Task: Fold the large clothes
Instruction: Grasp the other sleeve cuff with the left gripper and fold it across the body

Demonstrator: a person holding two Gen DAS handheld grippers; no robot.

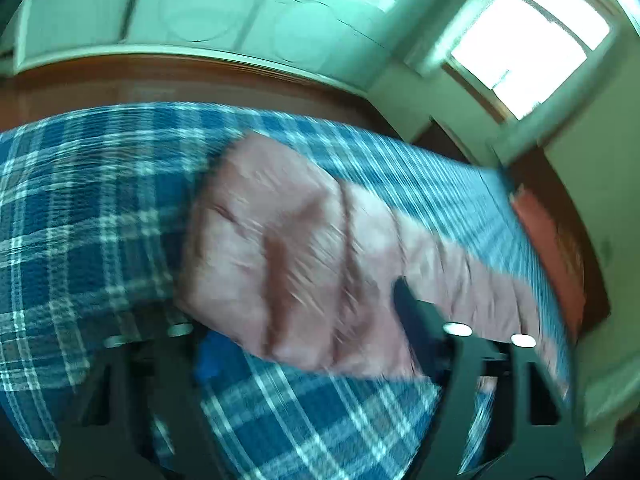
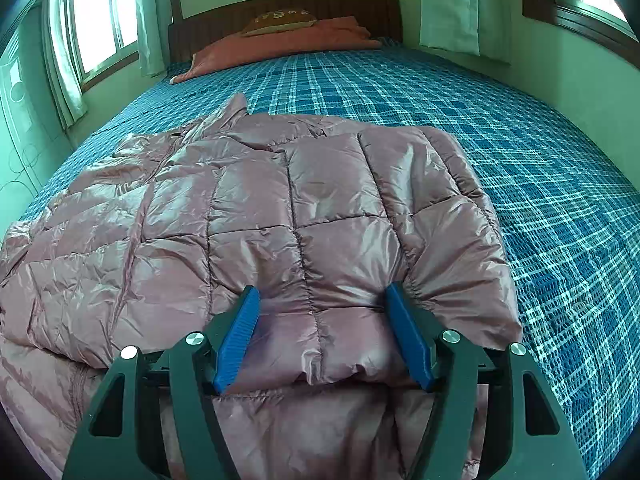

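A bed point(image 2: 400, 92) under a blue plaid sheet point(image 2: 540, 200) fills the room, with a dark wooden headboard point(image 2: 288, 8), curtained windows point(image 2: 100, 20) and an orange quilt point(image 2: 280, 44). The pink puffer jacket point(image 2: 260, 200) lies spread on the sheet. The right gripper point(image 2: 324, 300) fingers are spread apart over its hem. The left gripper point(image 1: 304, 320) is blurred, fabric at its fingers; I cannot tell its grip.

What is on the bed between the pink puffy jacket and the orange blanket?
Only bare blue plaid bedsheet lies between the pink puffer jacket and orange blanket, seen in the right wrist view.
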